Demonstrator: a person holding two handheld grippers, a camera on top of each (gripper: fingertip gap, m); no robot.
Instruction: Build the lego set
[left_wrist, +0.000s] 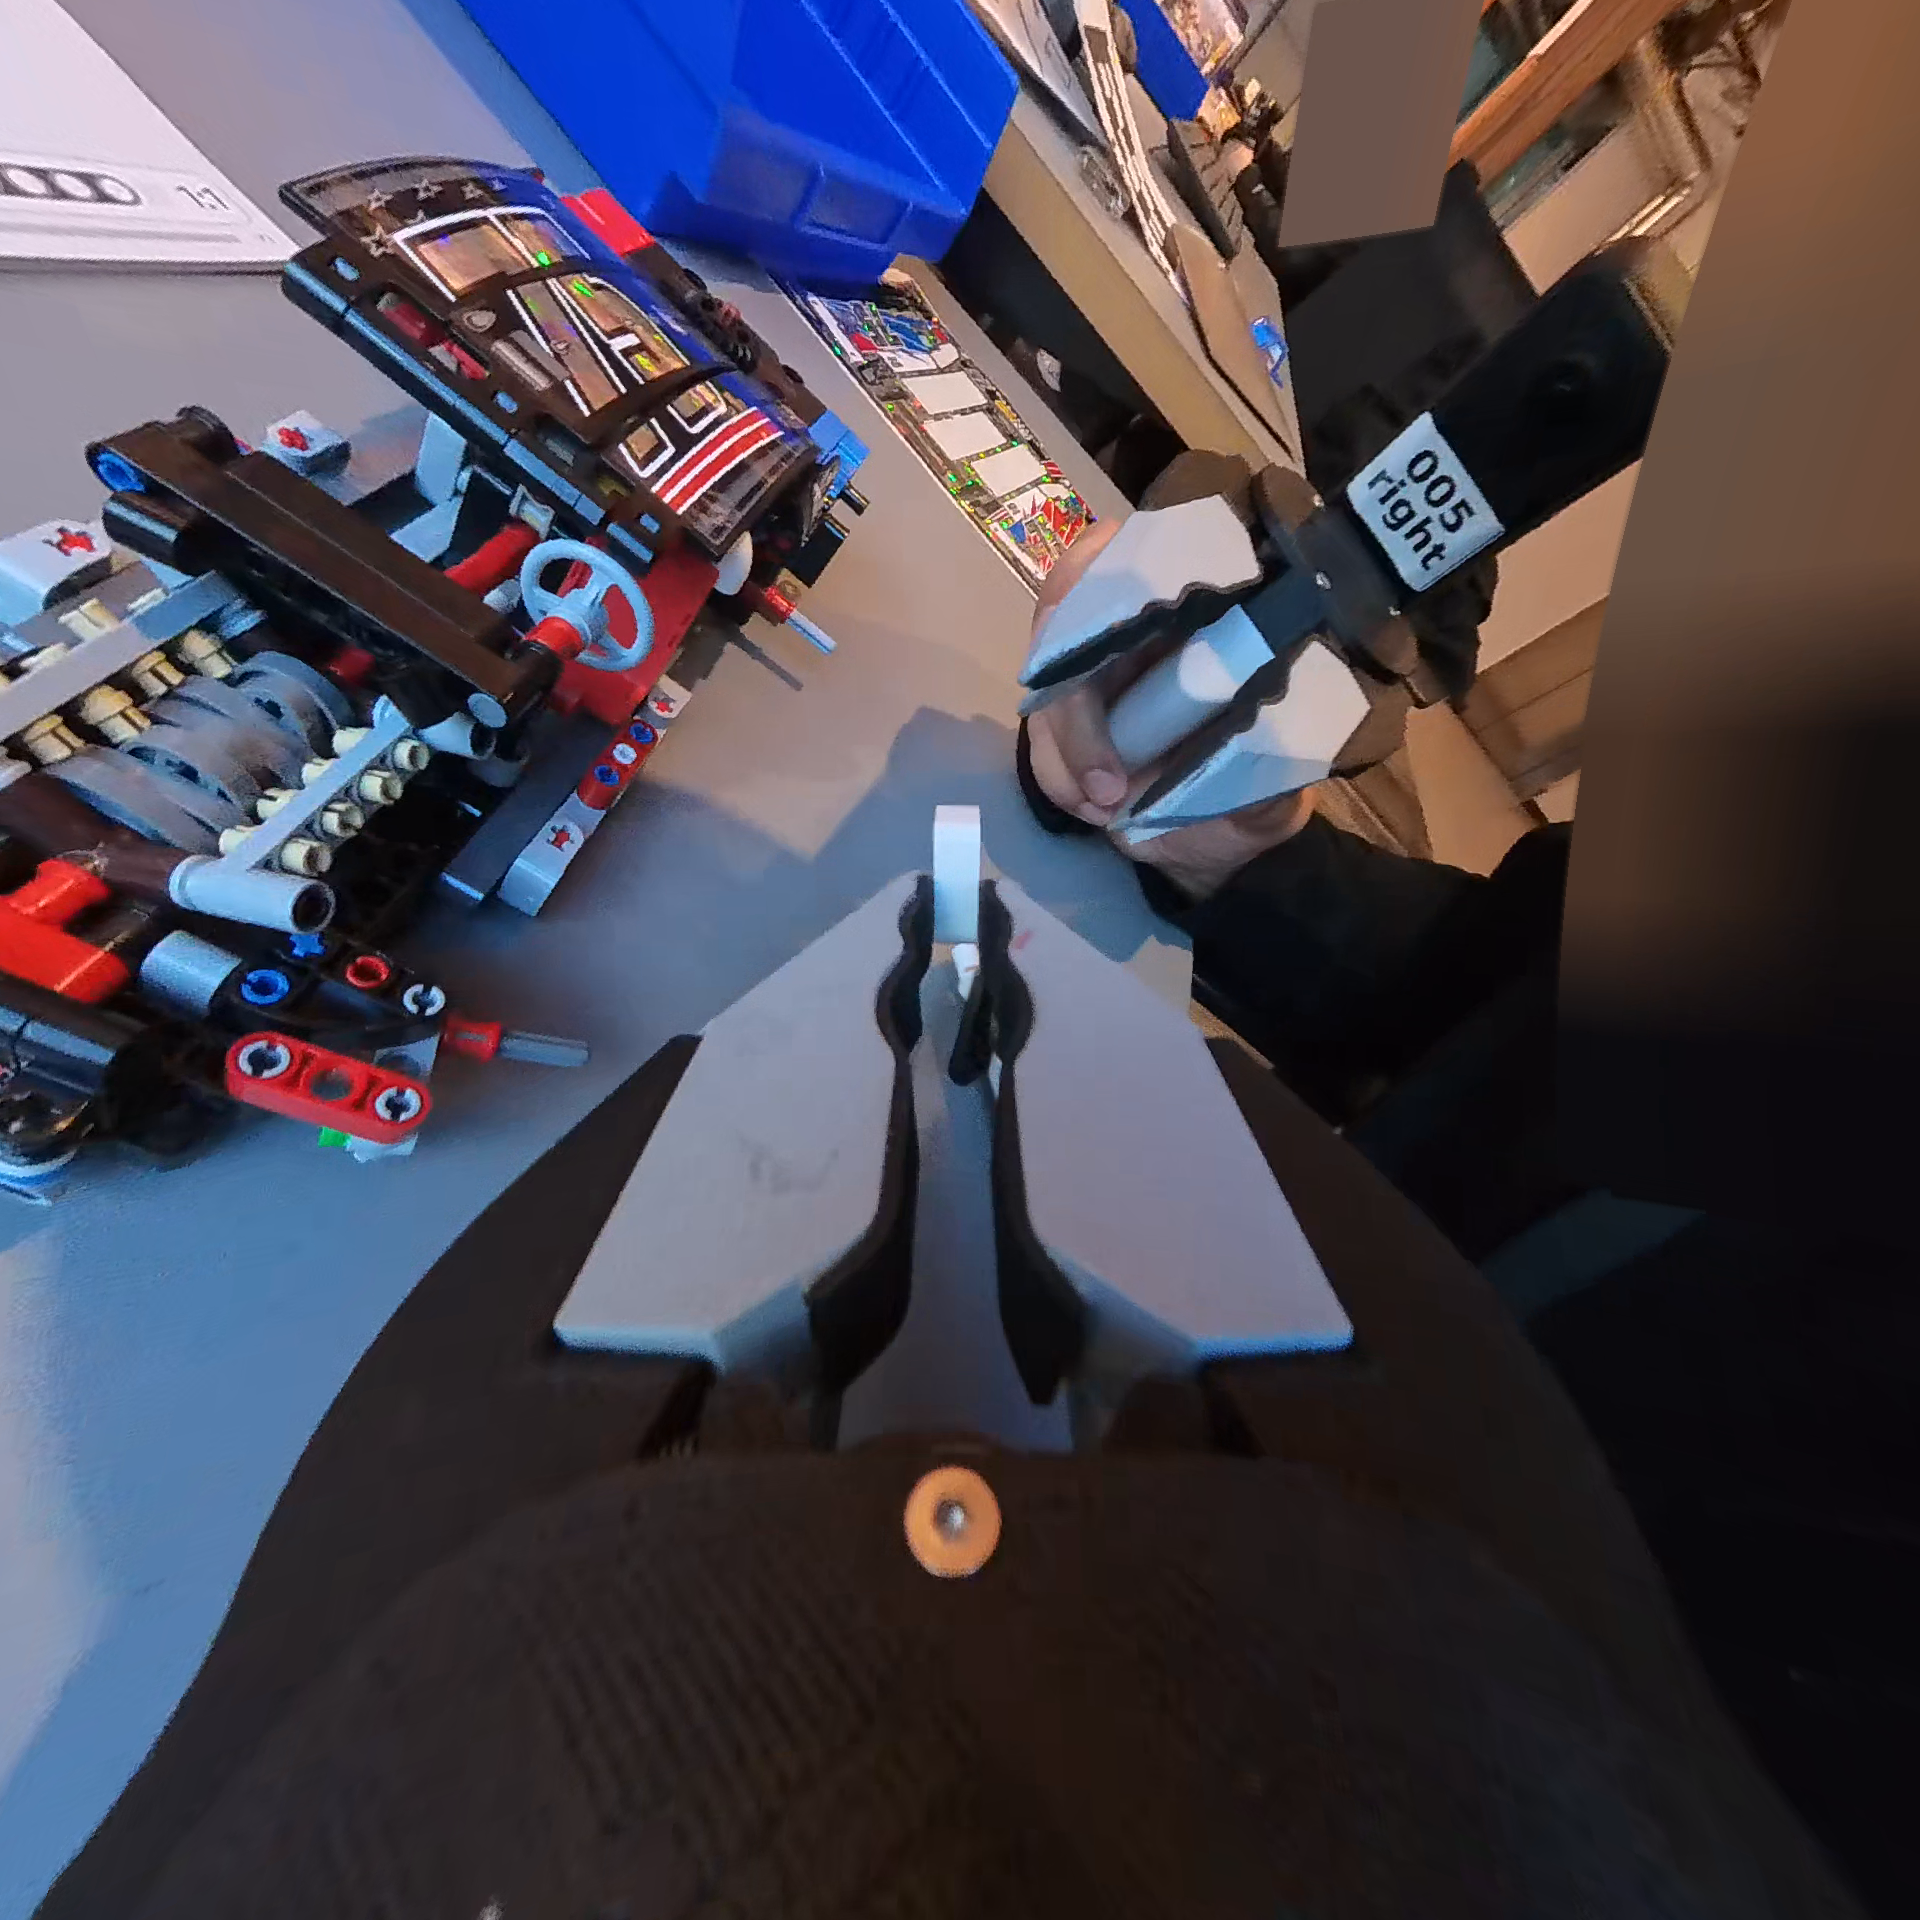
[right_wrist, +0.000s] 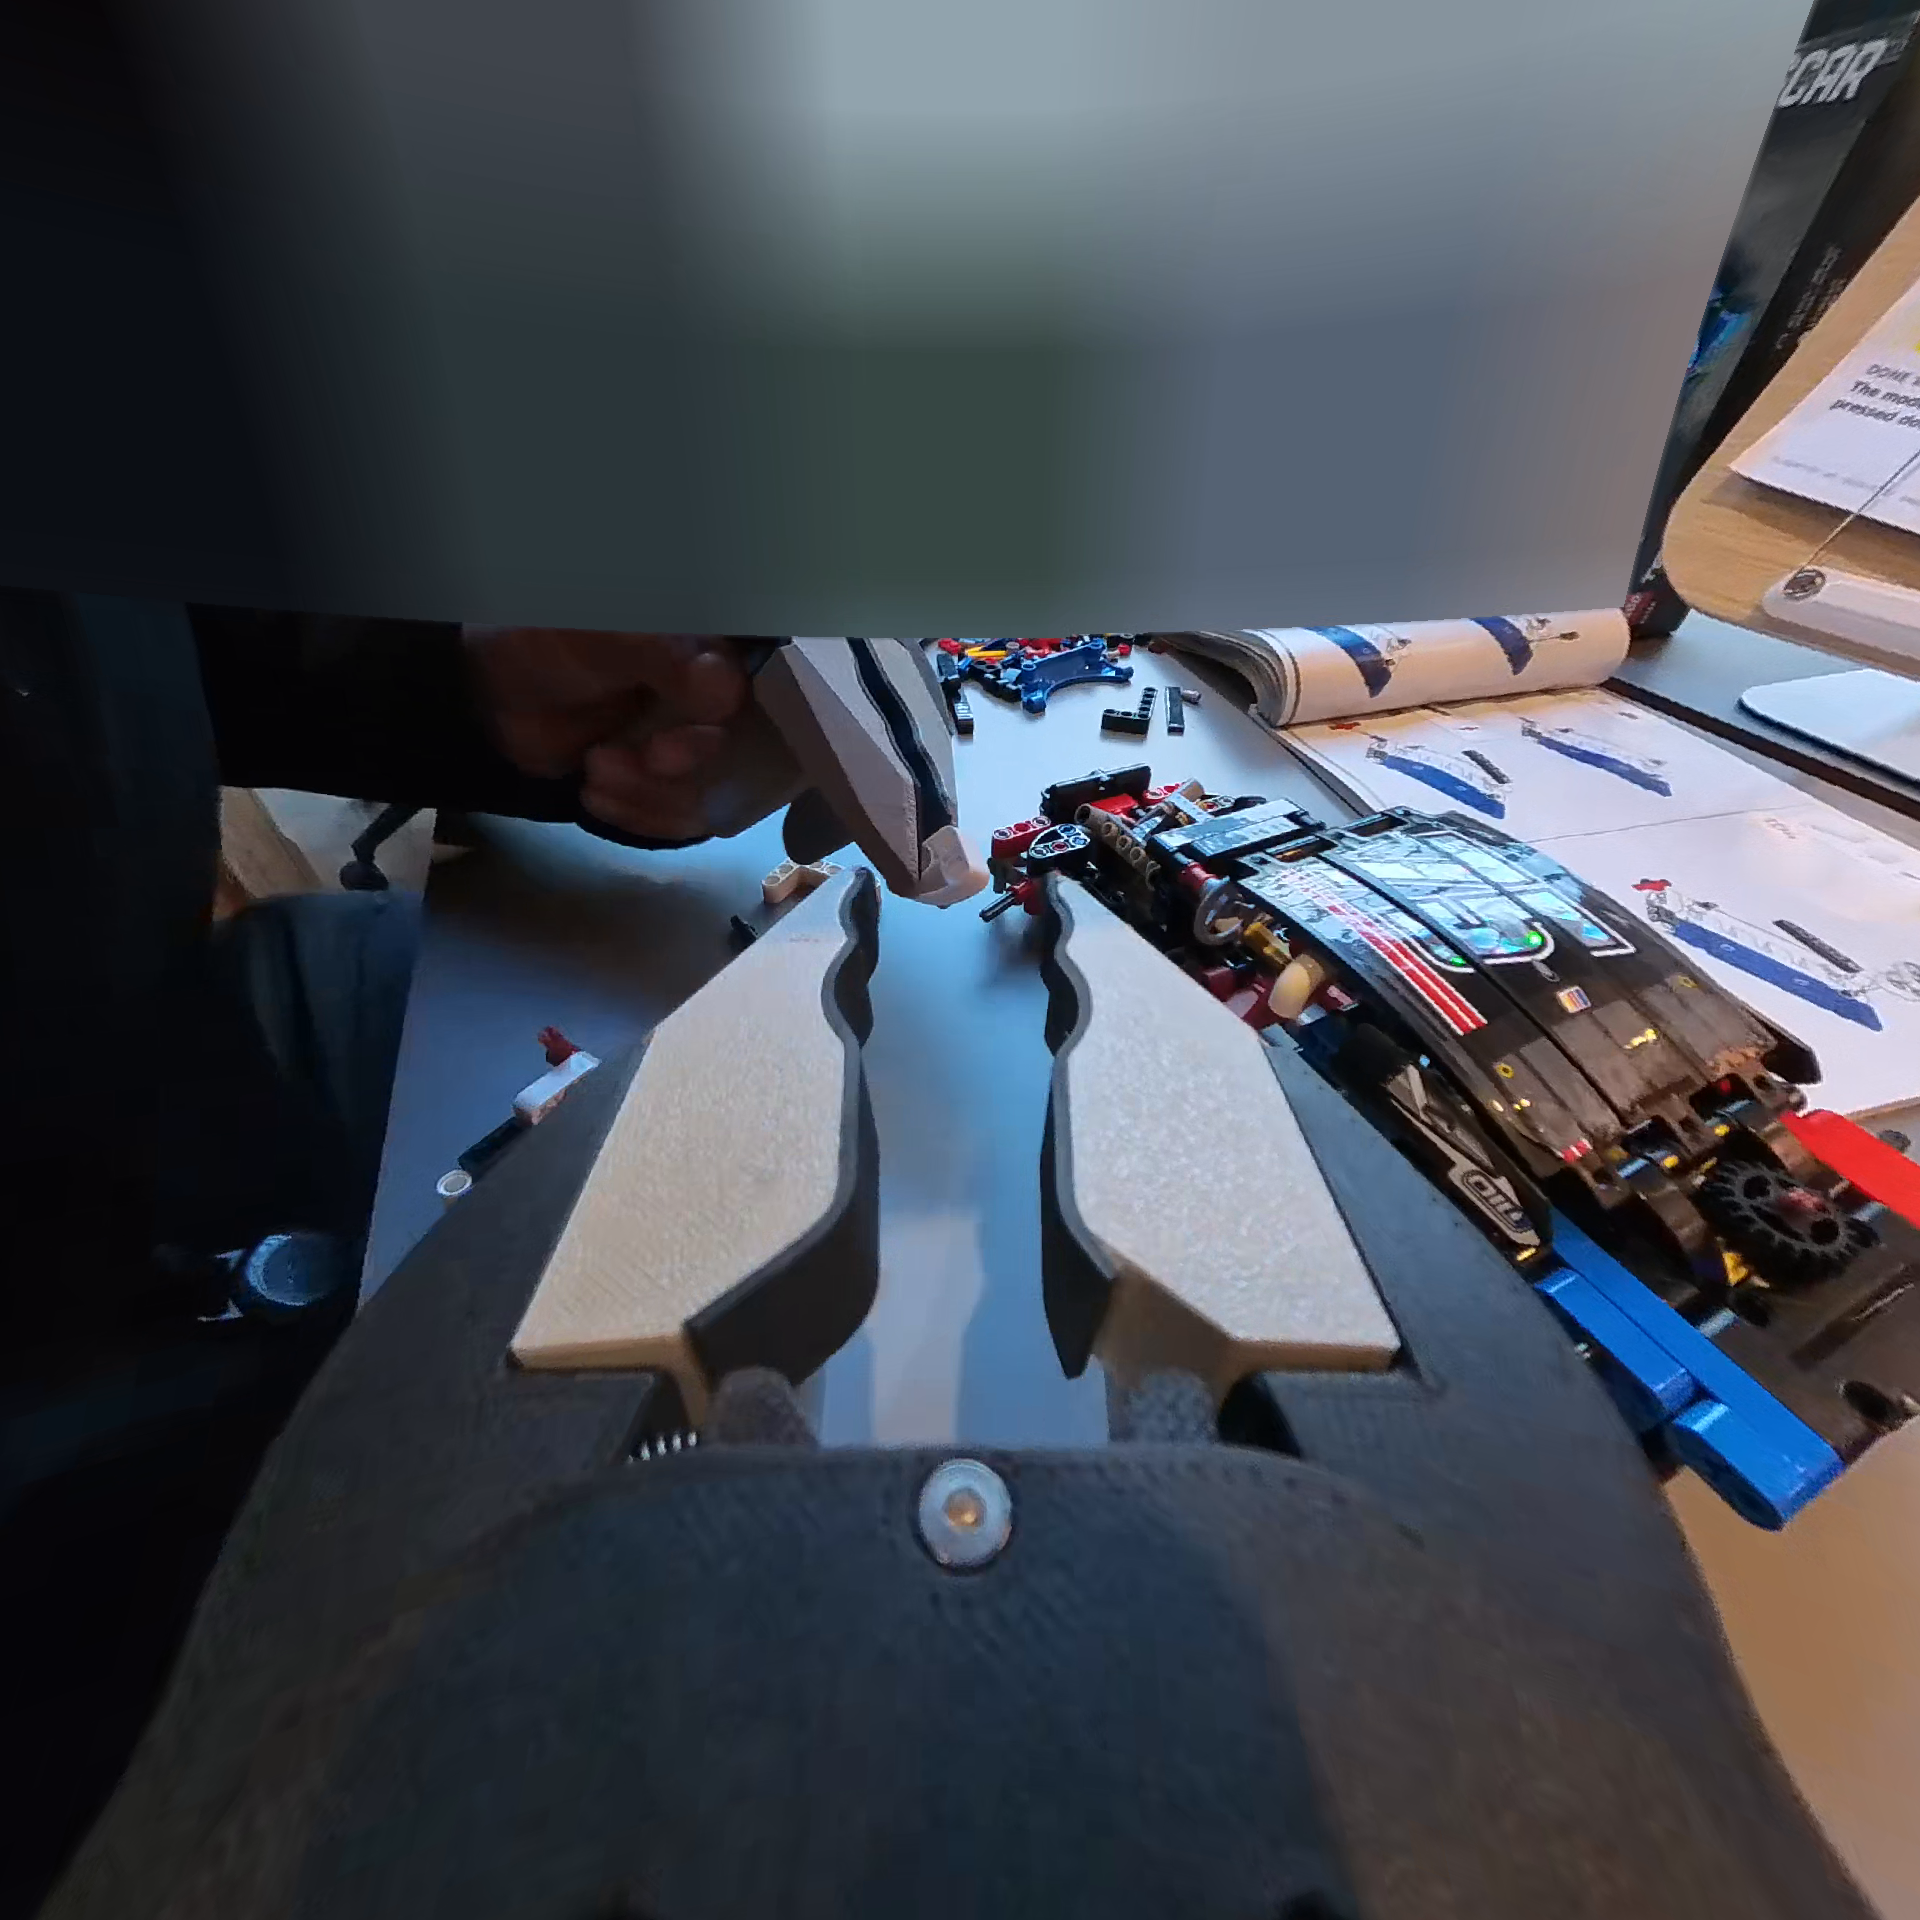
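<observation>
The lego car fills the left half of the left wrist view, lying on the grey table as a half-built chassis: glossy black roof panels with striped stickers at upper left, a pale grey steering wheel mid-frame, and ribbed grey gears, tan pins and a red holed beam lower left. At centre, the left gripper is clamped on a small white piece, a smooth flat-sided plastic part pinched only at the very tips of the wavy black pads. To the right, the right gripper hangs above the table edge with its grey wedge fingers parted and nothing between them; its own view confirms the gap. The risk, as I judge it, lies in that shallow tip hold: slick plastic could pivot or pop out if pressed at an angle. A push against the car could also shift the model, since nothing steadies it.
</observation>
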